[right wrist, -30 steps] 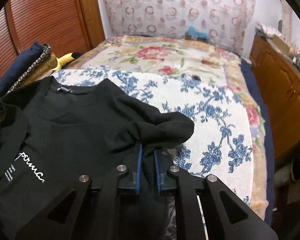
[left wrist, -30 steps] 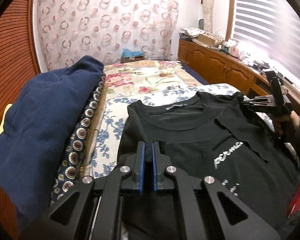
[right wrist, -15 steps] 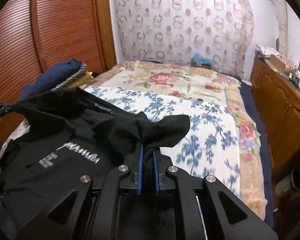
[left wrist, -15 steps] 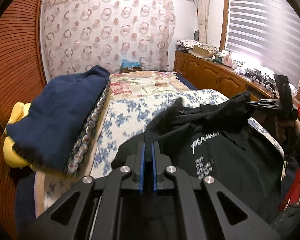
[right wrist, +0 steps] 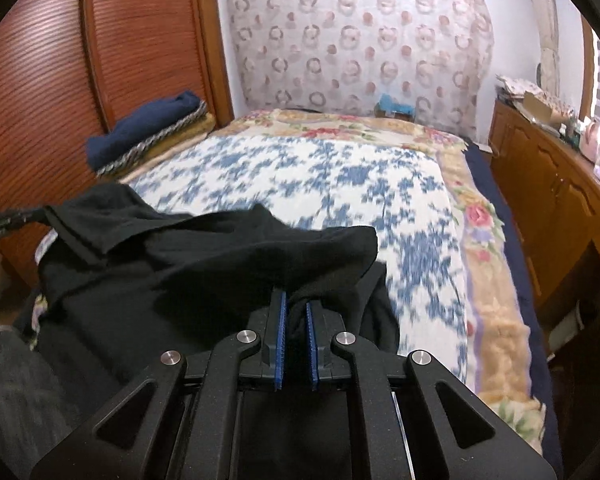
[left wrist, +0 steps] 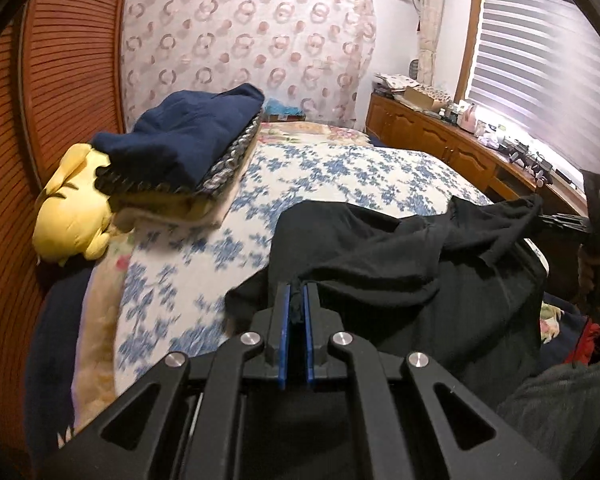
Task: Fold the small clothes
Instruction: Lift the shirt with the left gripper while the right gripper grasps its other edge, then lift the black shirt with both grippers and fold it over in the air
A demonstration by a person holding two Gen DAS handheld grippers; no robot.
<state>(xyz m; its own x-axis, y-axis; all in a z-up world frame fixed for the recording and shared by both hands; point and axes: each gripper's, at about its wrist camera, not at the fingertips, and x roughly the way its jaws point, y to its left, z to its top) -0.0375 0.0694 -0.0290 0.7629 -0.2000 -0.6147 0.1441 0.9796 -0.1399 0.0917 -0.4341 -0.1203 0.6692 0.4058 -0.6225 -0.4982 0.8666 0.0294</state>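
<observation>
Hanging black shirt (left wrist: 400, 256) pinched between each tool's pads.

My left wrist camera sat close behind its tool (left wrist: 295, 312), looking down and forward across the bed (left wrist: 340, 172) toward the curtain (left wrist: 244, 40). My right camera faced likewise behind its tool (right wrist: 296, 316). Both shared the black T-shirt (left wrist: 380, 256), bed and curtain.

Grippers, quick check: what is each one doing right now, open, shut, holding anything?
Left gripper: shut on the black T-shirt.
Right gripper: shut on a bunched part of the same T-shirt.
</observation>
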